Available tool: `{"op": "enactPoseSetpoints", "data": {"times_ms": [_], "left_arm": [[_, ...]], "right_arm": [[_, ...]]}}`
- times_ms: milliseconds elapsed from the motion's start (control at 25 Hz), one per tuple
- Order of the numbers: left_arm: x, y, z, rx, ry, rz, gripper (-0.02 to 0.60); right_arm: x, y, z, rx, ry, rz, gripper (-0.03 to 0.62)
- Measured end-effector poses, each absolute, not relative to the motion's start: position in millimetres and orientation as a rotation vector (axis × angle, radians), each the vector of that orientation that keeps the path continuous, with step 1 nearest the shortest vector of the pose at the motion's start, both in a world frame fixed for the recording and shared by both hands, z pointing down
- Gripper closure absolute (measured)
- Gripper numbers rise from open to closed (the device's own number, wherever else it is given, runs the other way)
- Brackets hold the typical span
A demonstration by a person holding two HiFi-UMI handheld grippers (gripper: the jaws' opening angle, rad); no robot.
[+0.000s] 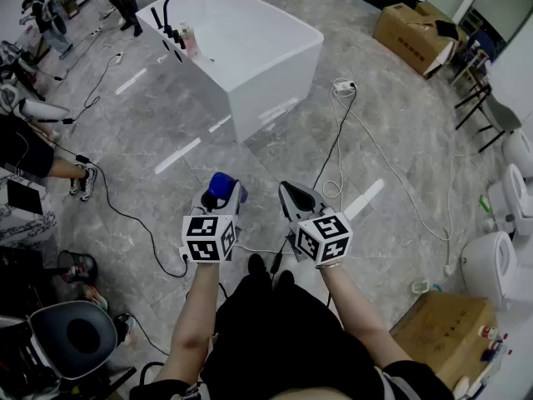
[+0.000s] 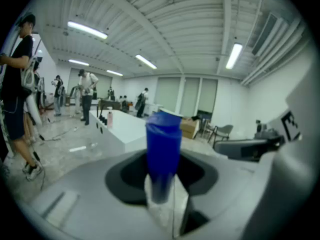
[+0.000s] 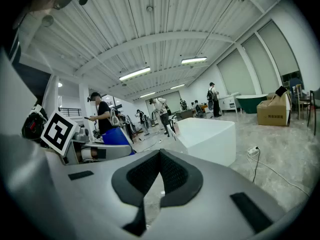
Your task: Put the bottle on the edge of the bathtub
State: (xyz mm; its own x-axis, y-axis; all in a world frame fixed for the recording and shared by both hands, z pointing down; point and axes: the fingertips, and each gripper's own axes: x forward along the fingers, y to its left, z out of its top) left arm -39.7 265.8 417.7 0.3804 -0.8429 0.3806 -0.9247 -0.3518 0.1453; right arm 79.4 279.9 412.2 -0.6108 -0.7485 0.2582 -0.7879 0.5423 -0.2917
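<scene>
The left gripper (image 2: 162, 186) pinches the blue bottle (image 2: 163, 144) upright; the right gripper (image 3: 159, 176) is pressed together, empty. The bathtub (image 1: 279, 86) stands well ahead (edge not yet reached), so carrying and placing are left.

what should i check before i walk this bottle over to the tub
1. Grip: ok. The left gripper is closed on the blue bottle, which stands upright.
2. Spare gripper free: ok. The right gripper has its jaws together with nothing between them.
3. Bathtub within reach: not ok. It stands well ahead across the floor.
4. Floor ahead: not ok. A cable lies on it.
5. Free spot on the edge: ok. The near rim is bare, and the faucet is at the far end.
</scene>
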Motion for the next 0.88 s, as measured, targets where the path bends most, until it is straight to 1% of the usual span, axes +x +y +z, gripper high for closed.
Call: {"op": "enactPoseSetpoints", "data": {"times_ms": [480, 880], "left_arm": [[-71.0, 246.7, 420.1, 2.339, -1.520, 0.333, 0.425], [-98.3, 247.4, 422.3, 2.344, -1.487, 0.331, 0.425]], "right_arm": [[51.5, 258.0, 410.4, 1.343, -2.709, 0.583, 0.592], [53.4, 250.5, 399.4, 1.456, -2.664, 0.573, 0.592]]}}
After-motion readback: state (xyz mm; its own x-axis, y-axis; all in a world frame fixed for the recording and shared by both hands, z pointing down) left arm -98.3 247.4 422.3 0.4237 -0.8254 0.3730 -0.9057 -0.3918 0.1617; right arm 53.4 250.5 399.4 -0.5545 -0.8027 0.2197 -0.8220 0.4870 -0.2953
